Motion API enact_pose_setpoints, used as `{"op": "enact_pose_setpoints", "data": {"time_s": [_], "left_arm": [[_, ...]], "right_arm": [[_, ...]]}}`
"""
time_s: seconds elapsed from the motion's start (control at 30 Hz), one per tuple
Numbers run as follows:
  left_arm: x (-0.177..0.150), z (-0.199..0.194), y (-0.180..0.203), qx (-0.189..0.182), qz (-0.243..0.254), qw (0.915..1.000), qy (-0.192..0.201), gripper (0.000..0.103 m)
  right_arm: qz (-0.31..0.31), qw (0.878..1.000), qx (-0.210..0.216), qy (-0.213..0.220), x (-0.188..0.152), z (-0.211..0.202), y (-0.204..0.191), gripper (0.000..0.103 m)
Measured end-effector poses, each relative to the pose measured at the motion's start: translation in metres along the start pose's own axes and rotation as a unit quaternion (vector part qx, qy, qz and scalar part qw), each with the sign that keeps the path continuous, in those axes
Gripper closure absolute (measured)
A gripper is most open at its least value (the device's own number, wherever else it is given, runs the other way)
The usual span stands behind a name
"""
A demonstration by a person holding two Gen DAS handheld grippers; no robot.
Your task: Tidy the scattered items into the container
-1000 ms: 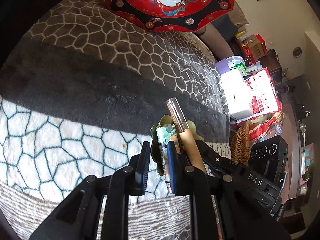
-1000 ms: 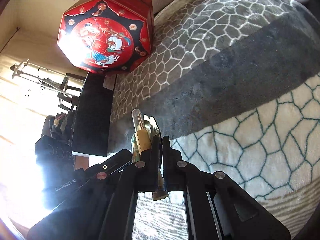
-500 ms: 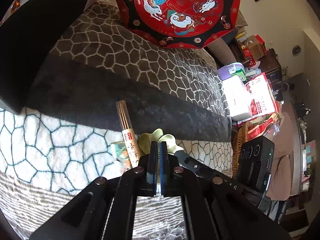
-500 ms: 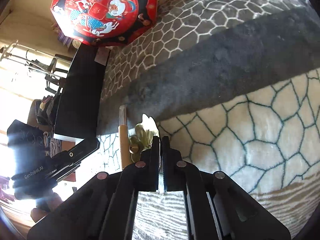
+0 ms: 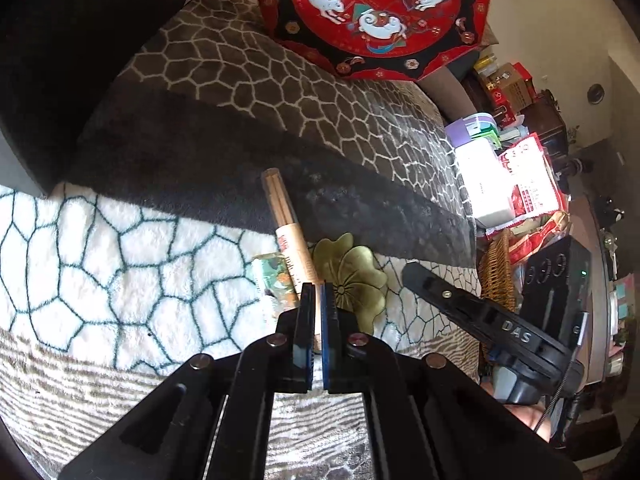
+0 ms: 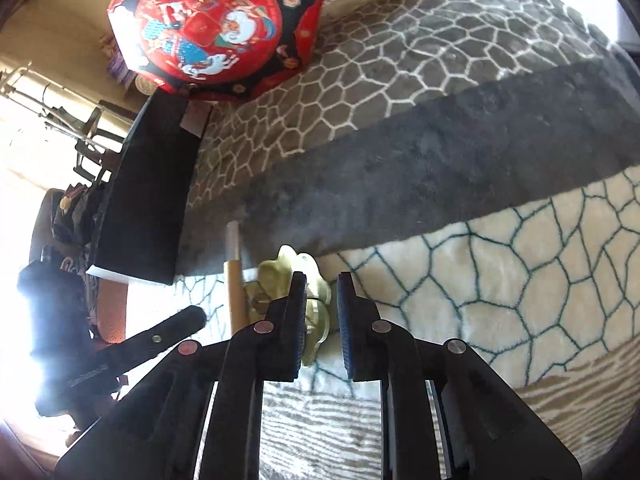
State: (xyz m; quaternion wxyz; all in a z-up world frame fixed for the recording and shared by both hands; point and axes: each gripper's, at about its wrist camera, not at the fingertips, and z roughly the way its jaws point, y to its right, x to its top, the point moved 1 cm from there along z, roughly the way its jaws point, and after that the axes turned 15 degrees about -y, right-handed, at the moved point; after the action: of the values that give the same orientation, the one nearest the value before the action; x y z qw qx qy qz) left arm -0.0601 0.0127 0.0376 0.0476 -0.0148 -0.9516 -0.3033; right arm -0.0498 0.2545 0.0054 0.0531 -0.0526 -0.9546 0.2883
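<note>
1. Up close in the left wrist view, the left gripper (image 5: 316,294) has its fingers nearly pressed together on nothing, above the incense tube (image 5: 289,236), small packet (image 5: 271,280) and brass flower dish (image 5: 352,276) on the blanket (image 5: 120,264).
2. From the right wrist view, the right gripper (image 6: 322,284) has its fingers spread beside the dish (image 6: 296,276); the red octagonal box (image 6: 212,28) sits well apart.

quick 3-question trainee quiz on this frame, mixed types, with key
1. True or false: the right tongs are shut on the brass flower dish.
2. The chopsticks packet lies on: A) the blanket B) the red box C) the wicker basket
3. Fill in: the left tongs are ____ and hold nothing.

Key: 1 false, they are open; 2 A; 3 shut.
</note>
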Motion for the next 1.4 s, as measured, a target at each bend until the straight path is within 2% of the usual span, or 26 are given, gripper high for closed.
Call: {"op": "enact_pose_setpoints", "data": {"time_s": [0.1, 0.23, 0.4, 0.53, 0.77, 0.97, 1.07, 1.27, 1.4], "left_arm": [[0.001, 0.007, 0.018, 0.016, 0.031, 0.9994, -0.006, 0.101], [0.004, 0.021, 0.028, 0.040, 0.044, 0.9981, -0.015, 0.101], [0.002, 0.034, 0.034, 0.105, 0.069, 0.9919, -0.019, 0.101], [0.000, 0.040, 0.030, 0.132, 0.076, 0.9880, -0.028, 0.101], [-0.003, 0.031, 0.021, 0.127, 0.068, 0.9894, -0.020, 0.101], [-0.004, 0.006, 0.006, 0.028, 0.036, 0.9990, 0.003, 0.101], [-0.001, -0.007, -0.007, 0.004, 0.010, 0.9997, 0.020, 0.101], [0.001, -0.006, -0.019, 0.025, 0.000, 0.9996, 0.013, 0.101], [-0.004, -0.003, -0.016, 0.044, 0.013, 0.9989, 0.012, 0.101]], "right_arm": [[0.010, 1.000, 0.010, 0.008, 0.000, -0.005, 0.011, 0.087], [0.006, 1.000, 0.018, 0.016, -0.001, -0.012, 0.010, 0.086], [-0.001, 1.000, 0.011, 0.010, -0.001, -0.009, 0.007, 0.086], [-0.003, 1.000, 0.011, 0.009, 0.000, -0.008, 0.007, 0.086], [-0.016, 1.000, 0.007, 0.007, 0.000, -0.006, -0.003, 0.083], [-0.037, 0.999, 0.014, 0.014, -0.001, -0.004, -0.017, 0.083], [-0.070, 0.997, 0.010, 0.015, 0.000, 0.002, -0.037, 0.082], [-0.136, 0.990, -0.038, -0.004, -0.003, 0.033, -0.080, 0.076], [-0.156, 0.980, -0.123, -0.017, -0.010, 0.050, -0.088, 0.076]]}}
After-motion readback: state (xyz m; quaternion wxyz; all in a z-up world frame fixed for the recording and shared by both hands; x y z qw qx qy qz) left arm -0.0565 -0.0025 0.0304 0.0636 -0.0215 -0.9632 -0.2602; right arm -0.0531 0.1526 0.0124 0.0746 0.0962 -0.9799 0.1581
